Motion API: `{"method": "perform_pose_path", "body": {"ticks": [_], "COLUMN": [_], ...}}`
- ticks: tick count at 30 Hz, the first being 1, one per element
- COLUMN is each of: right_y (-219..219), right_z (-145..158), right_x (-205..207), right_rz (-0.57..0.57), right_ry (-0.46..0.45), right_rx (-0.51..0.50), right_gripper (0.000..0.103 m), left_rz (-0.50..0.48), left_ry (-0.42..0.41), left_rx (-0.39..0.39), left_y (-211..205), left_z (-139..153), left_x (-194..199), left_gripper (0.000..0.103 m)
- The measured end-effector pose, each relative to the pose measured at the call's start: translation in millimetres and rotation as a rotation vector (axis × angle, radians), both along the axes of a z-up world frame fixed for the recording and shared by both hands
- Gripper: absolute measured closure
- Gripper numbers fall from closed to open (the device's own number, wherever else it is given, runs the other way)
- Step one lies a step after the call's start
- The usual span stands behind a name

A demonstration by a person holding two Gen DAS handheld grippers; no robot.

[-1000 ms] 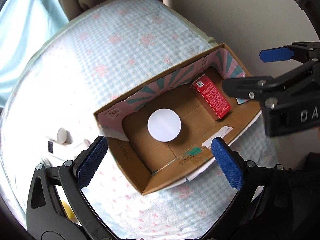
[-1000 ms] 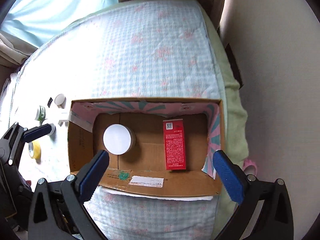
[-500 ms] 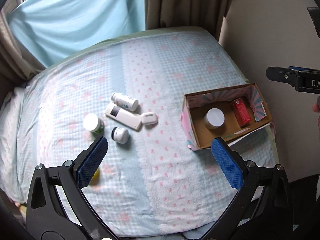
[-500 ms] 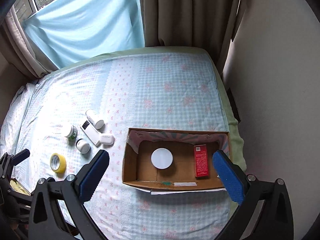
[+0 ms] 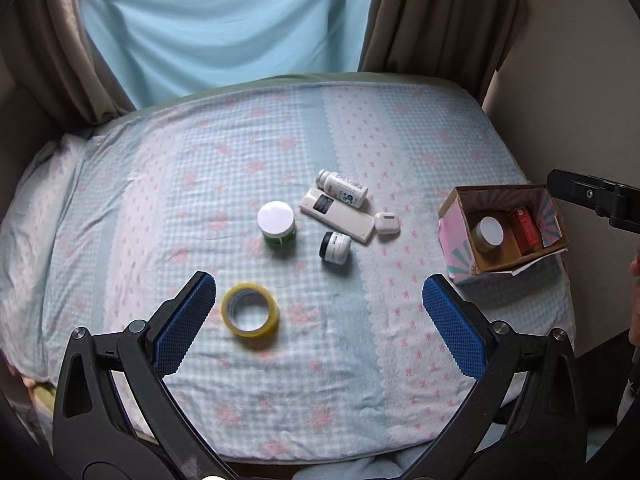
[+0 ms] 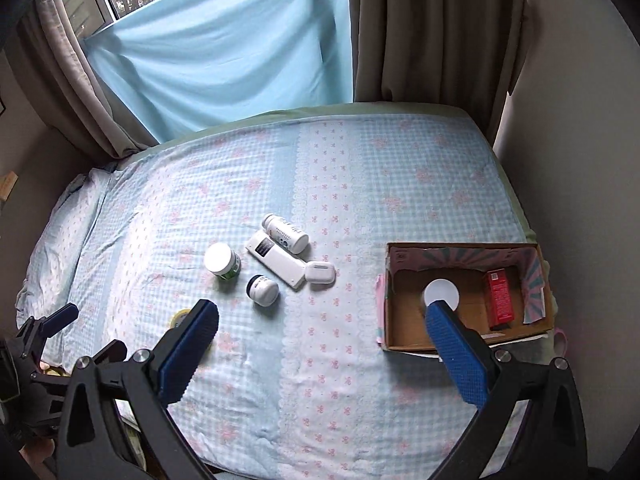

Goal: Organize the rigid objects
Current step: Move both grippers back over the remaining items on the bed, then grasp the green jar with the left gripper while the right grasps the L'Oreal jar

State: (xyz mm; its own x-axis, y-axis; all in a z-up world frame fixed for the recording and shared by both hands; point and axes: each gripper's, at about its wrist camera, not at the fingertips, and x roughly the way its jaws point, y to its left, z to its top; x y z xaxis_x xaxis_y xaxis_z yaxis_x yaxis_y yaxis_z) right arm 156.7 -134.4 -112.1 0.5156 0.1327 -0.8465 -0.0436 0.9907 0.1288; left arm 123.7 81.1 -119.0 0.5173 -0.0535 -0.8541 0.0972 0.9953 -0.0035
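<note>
A cardboard box [image 5: 460, 204] [image 6: 404, 340] sits at the bed's right edge, holding a white-lidded jar [image 5: 490, 232] [image 6: 440, 290] and a red carton [image 5: 526, 230] [image 6: 498, 294]. Mid-bed lie a green jar with a white lid [image 5: 277, 224] [image 6: 221, 260], a small white jar [image 5: 335, 246] [image 6: 262, 290], a white bottle [image 5: 342, 188] [image 6: 285, 233], a white remote [image 5: 336, 220] [image 6: 275, 258] and a white earbud case [image 5: 387, 223] [image 6: 320, 272]. A yellow tape roll [image 5: 251, 315] [image 6: 179, 317] lies nearest. My left gripper [image 5: 320, 320] hangs open high above the tape. My right gripper [image 6: 322, 350] is open and empty too.
The bed carries a pale blue checked sheet [image 5: 240, 152] with pink flowers. Brown curtains [image 6: 420, 28] and a blue cloth [image 6: 224, 52] hang behind it. A wall [image 5: 580, 80] runs close along the box's side. The left gripper's arm [image 6: 44, 328] shows at the right view's left edge.
Both grippers have pulled back and up from the box, so the whole bed now shows. The left view has swung left over the tape roll. Objects on the bed have not moved.
</note>
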Motion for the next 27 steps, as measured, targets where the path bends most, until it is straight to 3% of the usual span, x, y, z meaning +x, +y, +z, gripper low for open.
{"method": "perform_pose_path", "body": {"ticks": [8, 15, 20, 27], "right_y": [78.8, 138.3, 161.7, 157.1], "right_z": [-26.7, -76.9, -120.1, -187.7], "right_x": [15.3, 46.9, 75.1, 110.8], "right_rz": [-0.132, -0.202, -0.244, -0.342], "right_ry": [0.039, 0.079, 0.124, 0.235], "right_rx": [0.028, 0.014, 0.005, -0.009], "right_gripper": [0.0, 0.0, 0.0, 0.0], "left_rz": [-0.095, -0.191, -0.249, -0.394], "left_ry": [0.027, 0.055, 0.072, 0.108], "left_rx": [-0.005, 0.027, 0.038, 0.071], "left_y": [78.7, 124.1, 134.1, 114.6], "left_z": [-24.9, -84.5, -134.5, -208.0], "left_x": [42.4, 105.9, 147.0, 181.9], "left_gripper": [0.0, 0.0, 0.0, 0.0]}}
